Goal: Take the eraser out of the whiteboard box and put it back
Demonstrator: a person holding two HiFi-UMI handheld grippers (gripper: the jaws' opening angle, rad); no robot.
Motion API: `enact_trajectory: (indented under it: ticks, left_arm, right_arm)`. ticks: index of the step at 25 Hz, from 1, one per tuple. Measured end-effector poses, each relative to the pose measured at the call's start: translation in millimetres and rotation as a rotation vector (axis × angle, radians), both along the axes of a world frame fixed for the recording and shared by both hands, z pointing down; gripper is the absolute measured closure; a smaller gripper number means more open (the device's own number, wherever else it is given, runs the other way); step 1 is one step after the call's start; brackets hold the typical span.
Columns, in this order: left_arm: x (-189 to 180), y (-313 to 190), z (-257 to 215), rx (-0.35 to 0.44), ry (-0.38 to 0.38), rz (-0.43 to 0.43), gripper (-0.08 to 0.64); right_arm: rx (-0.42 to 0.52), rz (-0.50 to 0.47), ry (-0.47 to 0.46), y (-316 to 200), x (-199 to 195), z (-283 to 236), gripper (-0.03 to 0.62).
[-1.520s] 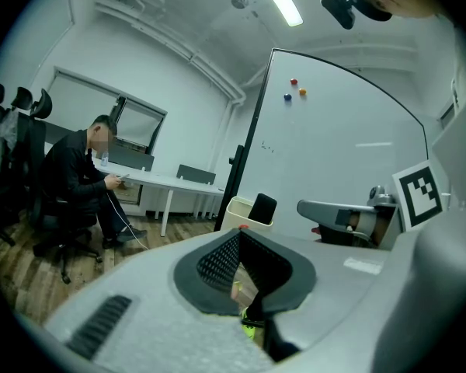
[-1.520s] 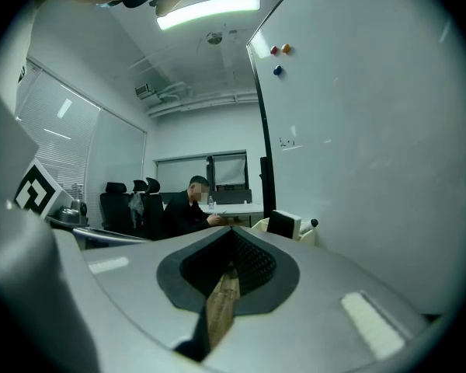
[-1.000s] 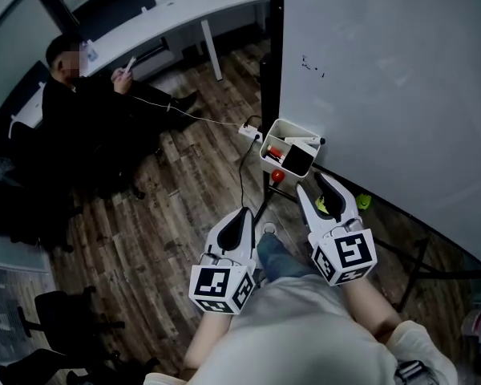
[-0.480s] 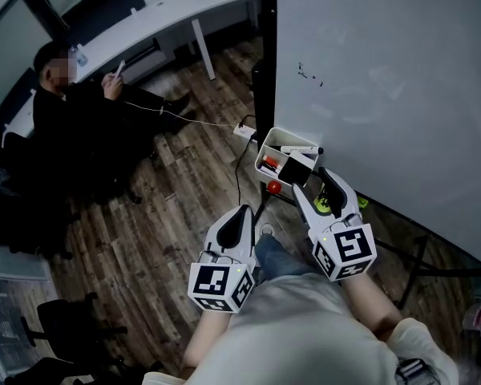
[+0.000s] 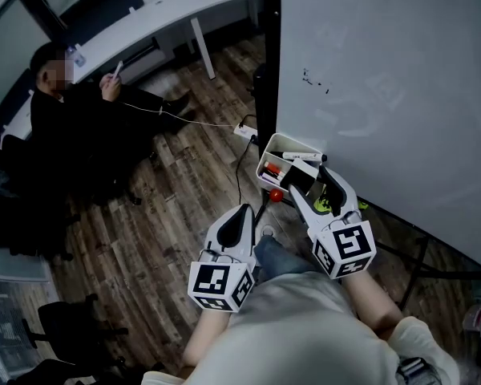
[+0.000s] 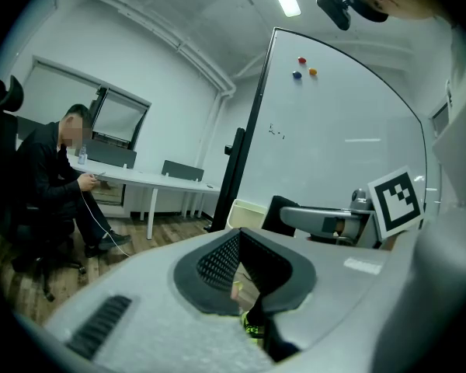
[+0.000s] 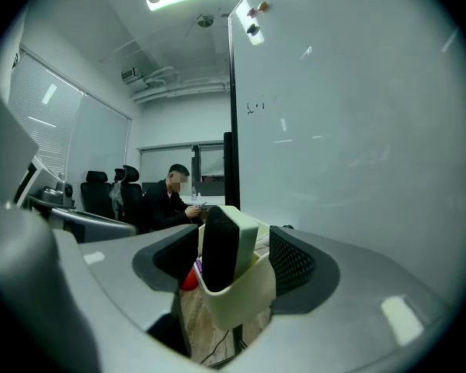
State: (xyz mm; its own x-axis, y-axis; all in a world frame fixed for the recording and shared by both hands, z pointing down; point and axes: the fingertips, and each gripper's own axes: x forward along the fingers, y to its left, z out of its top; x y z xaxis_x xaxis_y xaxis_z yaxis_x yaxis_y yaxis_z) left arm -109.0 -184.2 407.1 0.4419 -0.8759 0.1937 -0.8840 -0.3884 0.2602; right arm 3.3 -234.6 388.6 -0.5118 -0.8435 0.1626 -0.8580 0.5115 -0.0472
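right gripper now nearer box, fingers newly wider around eraser

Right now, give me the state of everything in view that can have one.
Black-faced whiteboard eraser: upright in its box, between the right tool's jaws, not gripped.
Cream plastic whiteboard box: open-topped, holding eraser and markers.
Right tool: open, jaws just been opening.
Left tool: shut, empty.

lower half of eraser hidden inside whiteboard box, marks on whiteboard too small to read
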Motion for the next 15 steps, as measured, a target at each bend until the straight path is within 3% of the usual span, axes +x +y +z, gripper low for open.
enact_trajectory:
  ticks: [13, 15]
  left_arm:
    - [-4, -14, 4, -0.012, 0.003, 0.006, 0.555]
    - [-3, -14, 4, -0.014, 0.004, 0.007, 0.555]
  right_arm:
    - [0.000, 0.002, 0.011, -12, -6, 3, 0.310]
    - [0.002, -0.005, 0.013, -11, -8, 2, 0.334]
